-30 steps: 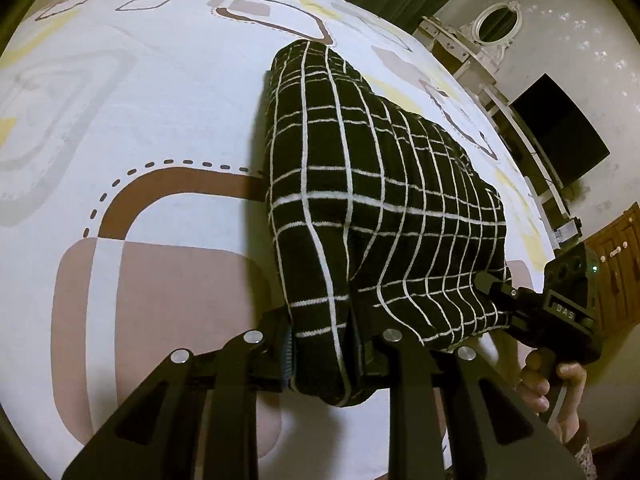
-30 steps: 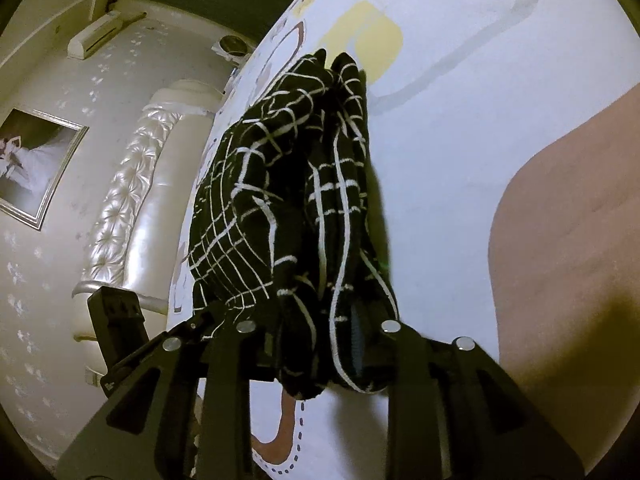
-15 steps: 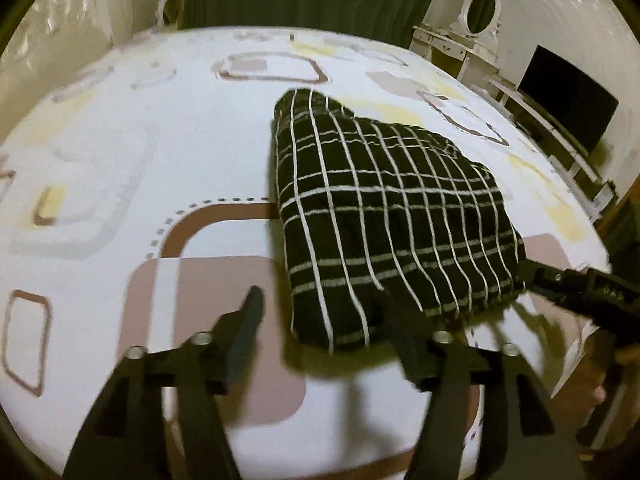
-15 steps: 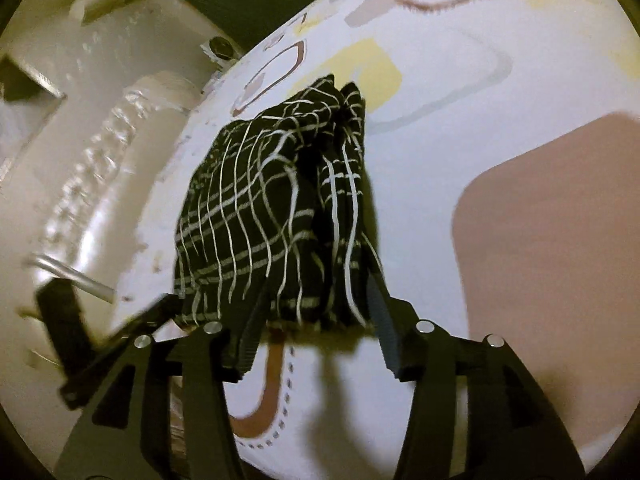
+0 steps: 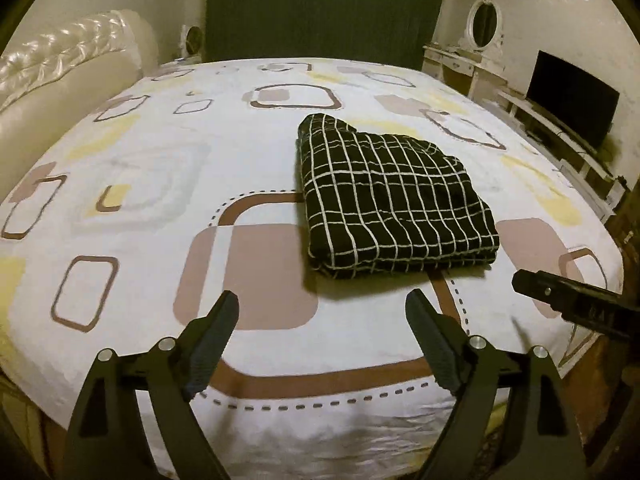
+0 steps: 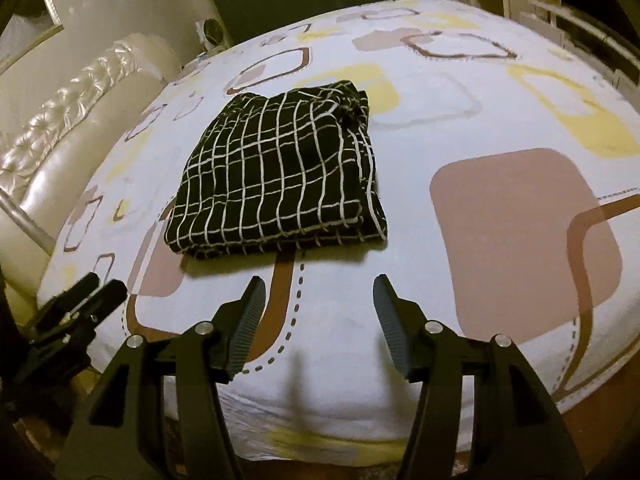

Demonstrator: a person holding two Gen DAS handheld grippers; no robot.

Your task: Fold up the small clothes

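A black garment with a white grid pattern [image 5: 392, 200] lies folded into a thick rectangle on the bed; it also shows in the right wrist view [image 6: 280, 176]. My left gripper [image 5: 322, 304] is open and empty, pulled back from the garment's near edge. My right gripper [image 6: 319, 290] is open and empty, also back from the near edge. The right gripper's tip shows at the right of the left wrist view [image 5: 568, 300]. The left gripper shows at the lower left of the right wrist view [image 6: 76, 304].
The bed [image 5: 160, 184] has a white sheet with brown and yellow squares. A cream tufted headboard [image 5: 60, 64] stands at the left. A dresser with an oval mirror [image 5: 484, 28] and a dark TV [image 5: 572, 100] stand at the right. The bed's near edge lies below both grippers.
Both grippers let go of the folded garment, opened, and drew back toward the bed's near edge. The garment now lies flat on the sheet.
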